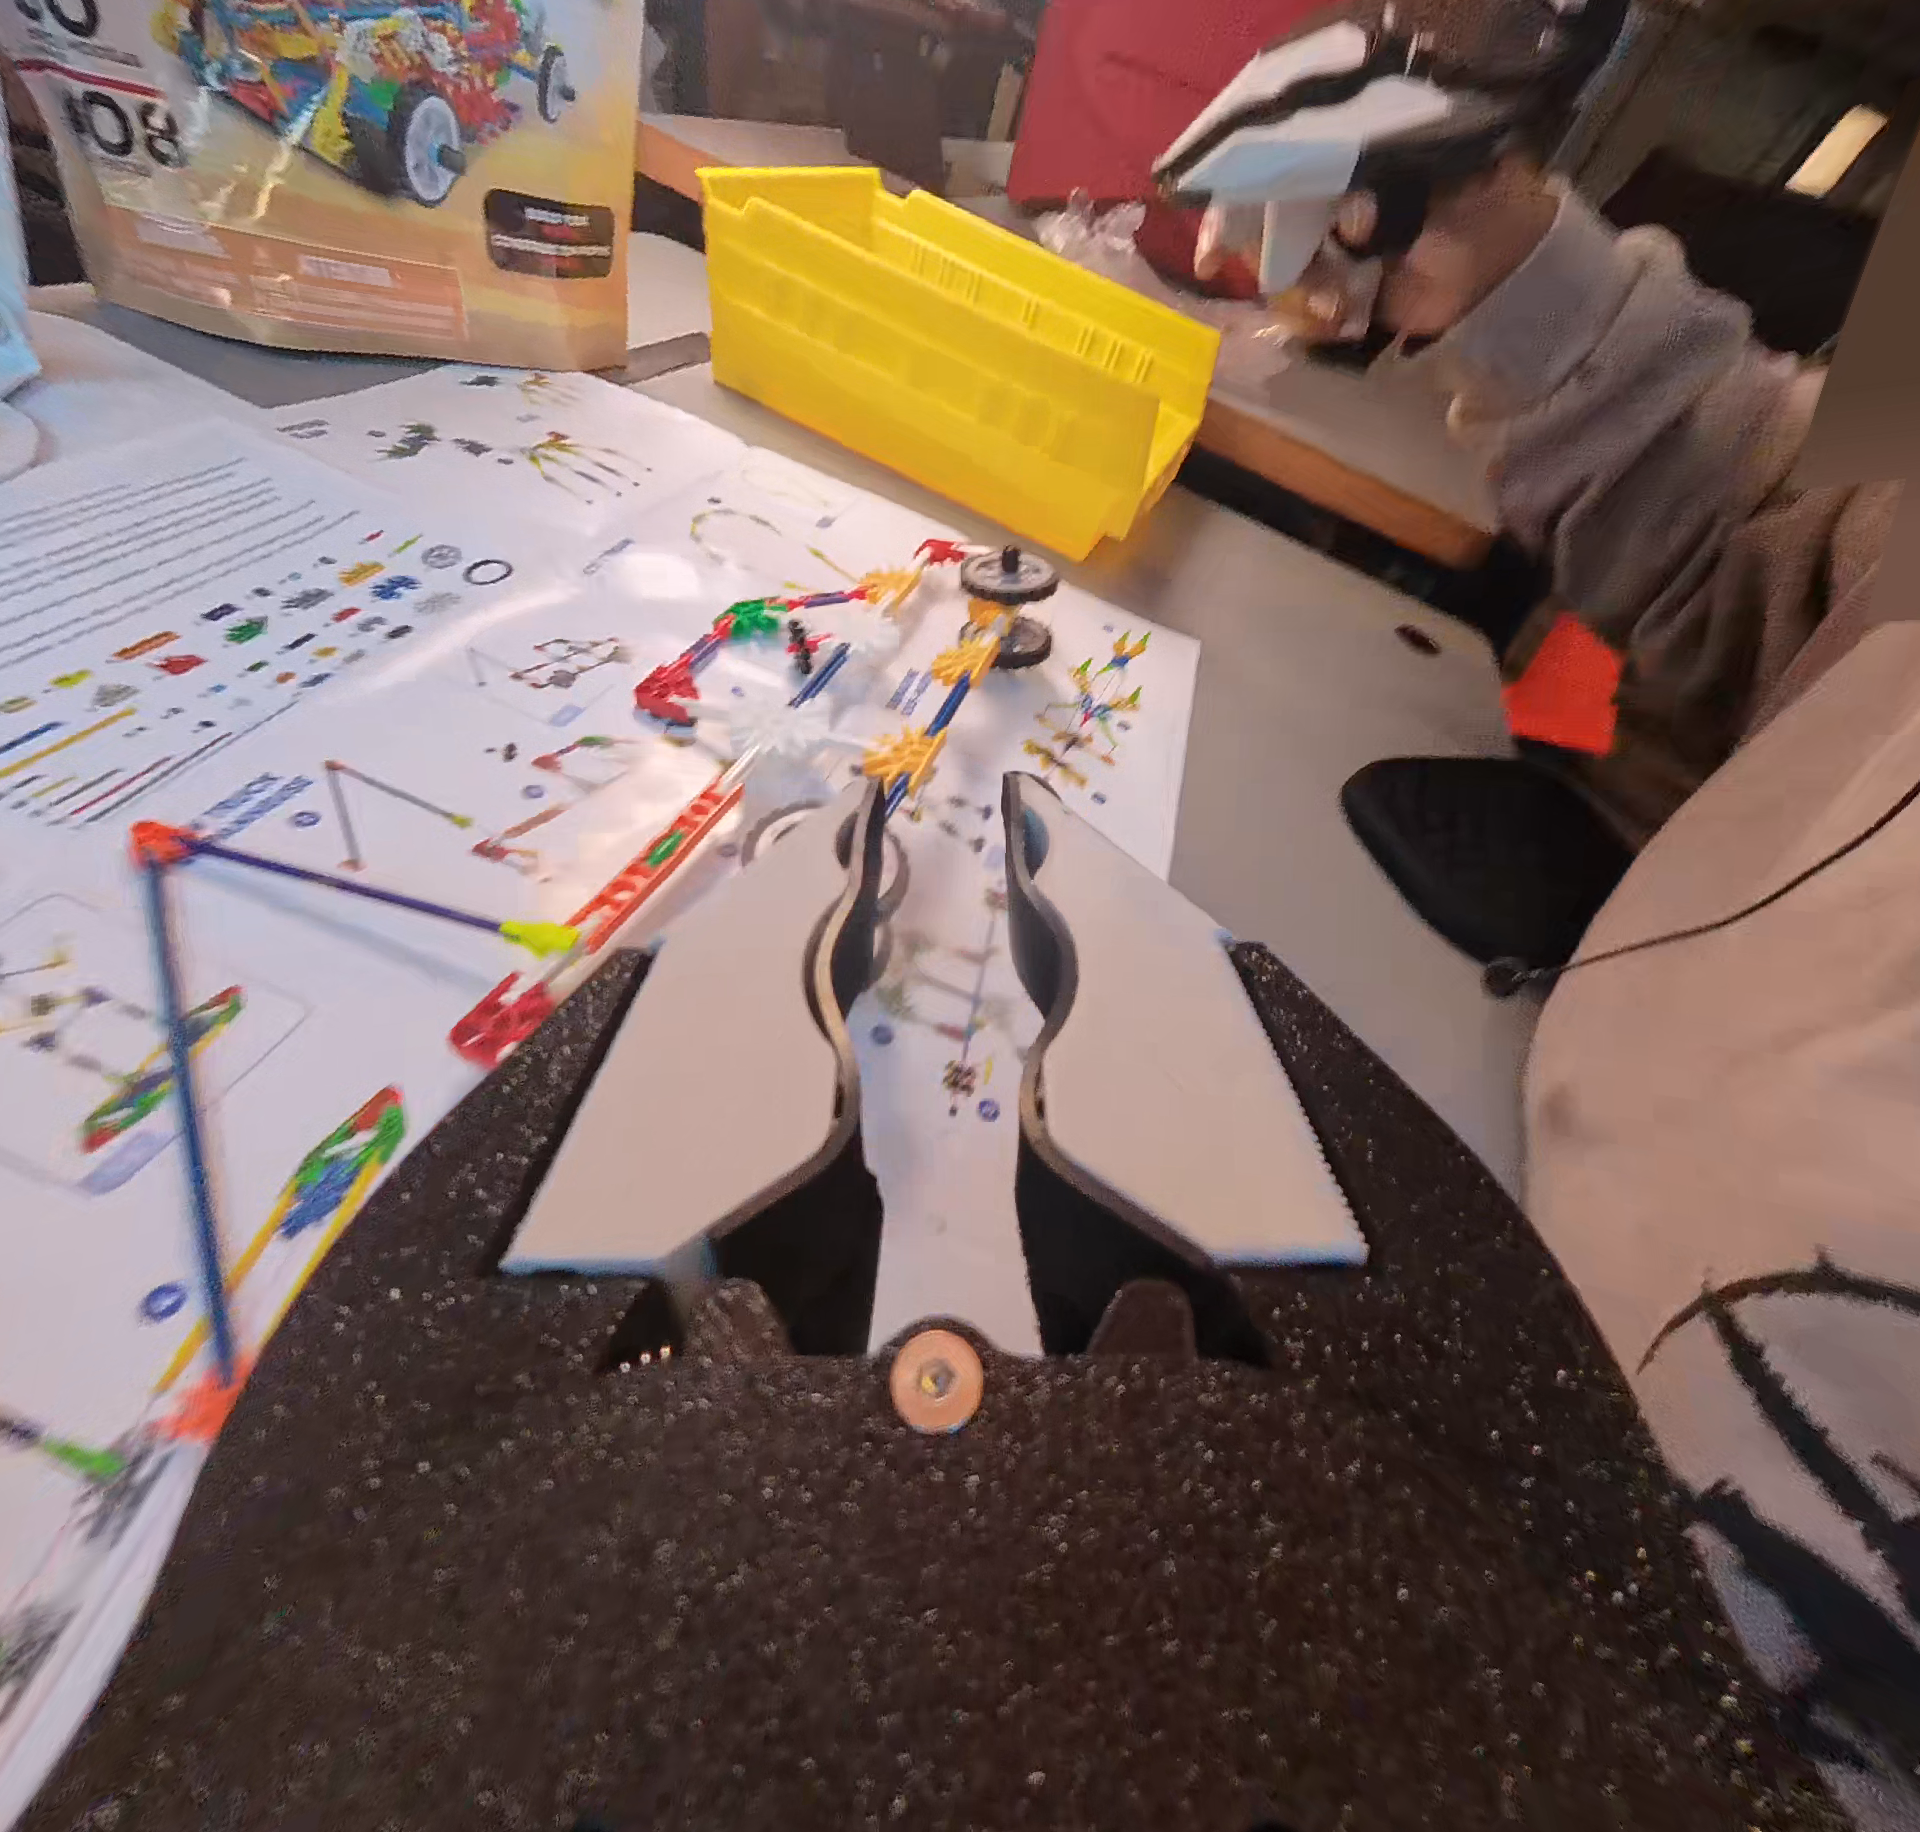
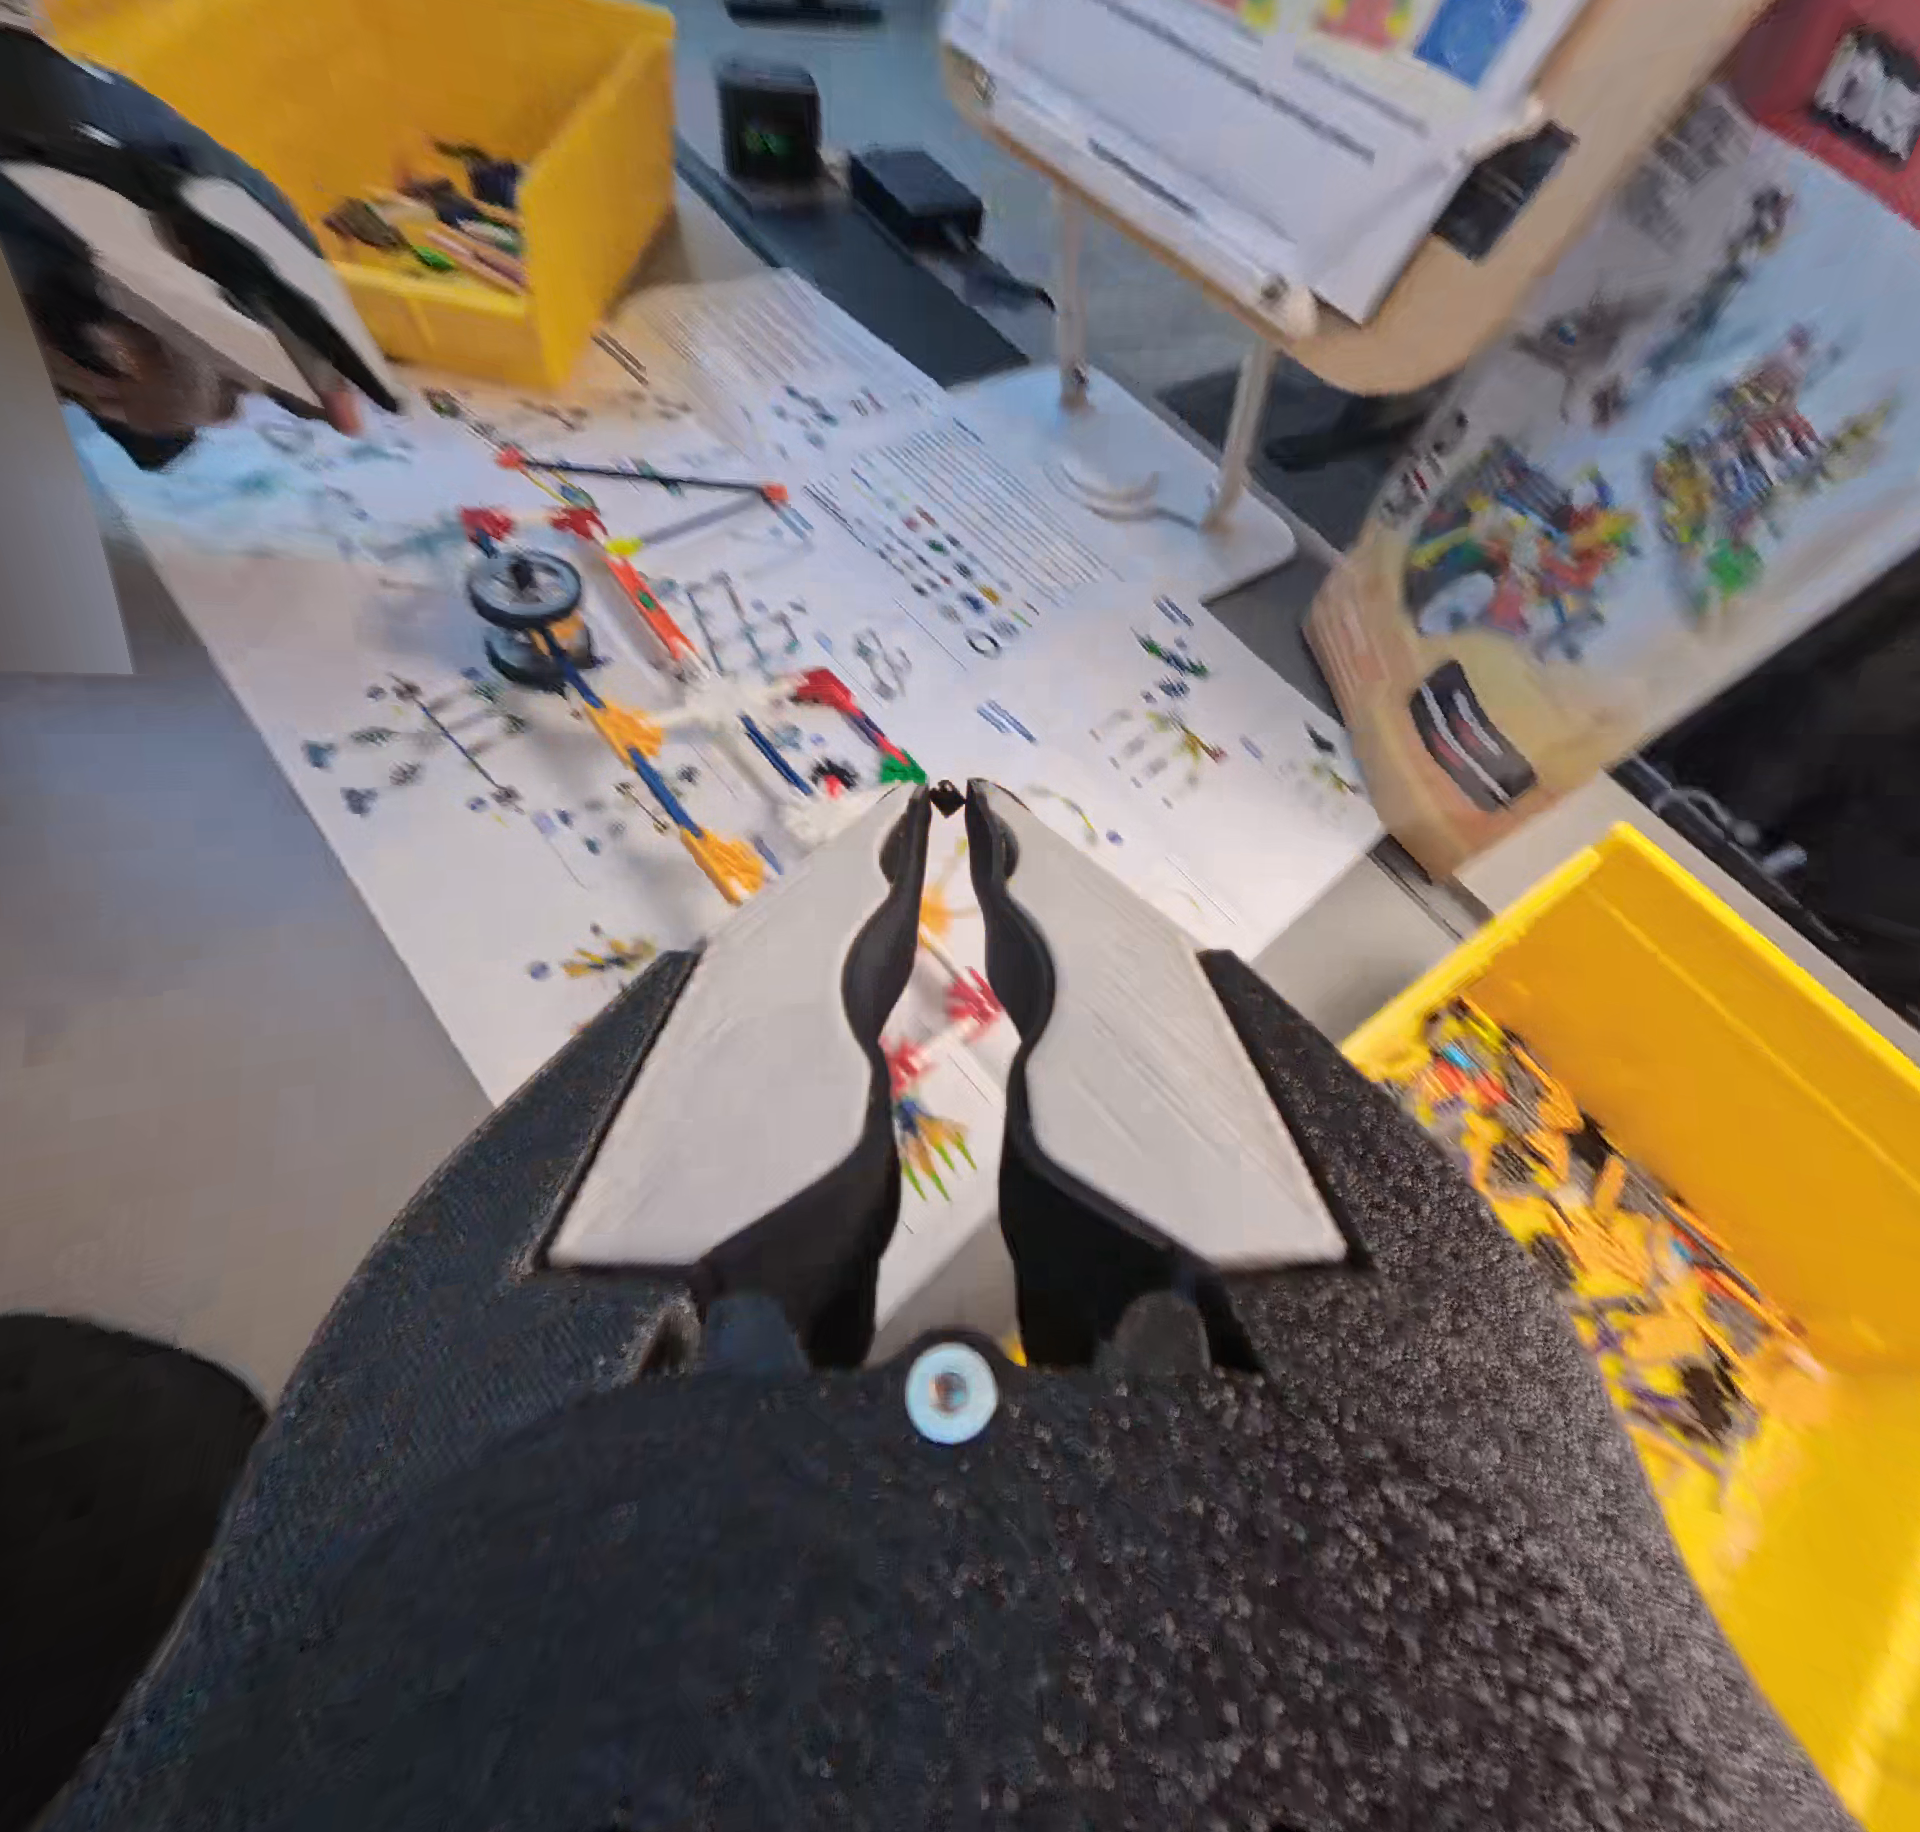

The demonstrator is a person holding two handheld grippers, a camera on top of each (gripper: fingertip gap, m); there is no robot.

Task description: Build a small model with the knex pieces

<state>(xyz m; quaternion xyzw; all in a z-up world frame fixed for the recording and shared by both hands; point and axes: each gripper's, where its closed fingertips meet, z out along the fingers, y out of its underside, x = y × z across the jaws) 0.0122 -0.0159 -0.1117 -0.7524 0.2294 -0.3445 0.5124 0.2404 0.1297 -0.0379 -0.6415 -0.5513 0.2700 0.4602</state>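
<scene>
A rod-and-connector toy model [image 1: 831, 681] with two black wheels [image 1: 1008, 587] lies on a white instruction sheet [image 1: 312, 556]. My left gripper [image 1: 940, 806] is open and empty, low over the sheet; its tips sit just short of the model's yellow connector [image 1: 904, 759]. My right gripper [image 2: 948, 797] is shut on a small black piece [image 2: 945, 801] and holds it above the sheet [image 2: 1039, 639], near the model's green and red end [image 2: 862, 733]. The right gripper also shows raised at the top right of the left wrist view [image 1: 1278, 182]. The left gripper shows at the top left of the right wrist view [image 2: 208, 255].
A rod triangle [image 1: 312, 889] lies left of the model. A yellow bin [image 1: 935, 348] stands behind the sheet. Another yellow bin [image 2: 1714, 1003] full of pieces is at the right. The toy set's box [image 1: 343, 120], a paper stand [image 2: 1247, 120] and a black chair seat [image 1: 1475, 847] are around. Tip to tip, the grippers are about 30 cm apart. My left gripper is the nearer one to the rod triangle [image 1: 312, 889]: about 15 cm, against 35 cm.
</scene>
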